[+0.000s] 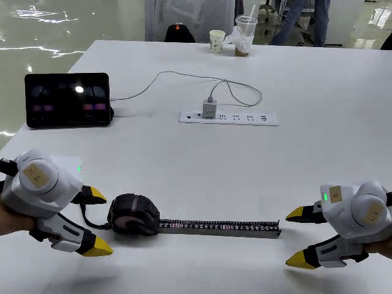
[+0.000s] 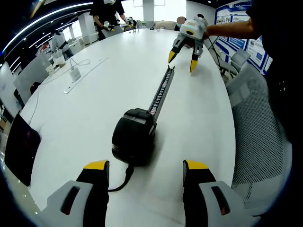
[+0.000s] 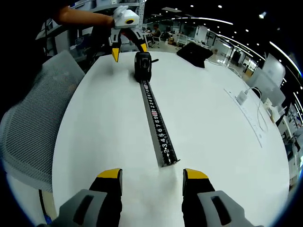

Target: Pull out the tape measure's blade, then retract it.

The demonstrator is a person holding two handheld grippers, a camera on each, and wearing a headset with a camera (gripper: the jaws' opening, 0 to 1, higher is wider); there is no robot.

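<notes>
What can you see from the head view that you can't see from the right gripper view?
The head view adds a paper cup and a clear plastic cup at the far edge of the white table. The right gripper view adds a grey mesh chair beside the table and ceiling lights. Both share the black tape measure, its blade lying pulled out on the table, the left gripper open by the case, and the right gripper open near the blade's tip.

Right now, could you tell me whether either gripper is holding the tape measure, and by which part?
Nothing is held. The left gripper is open behind the tape measure's case; the right gripper is open short of the blade tip.
</notes>
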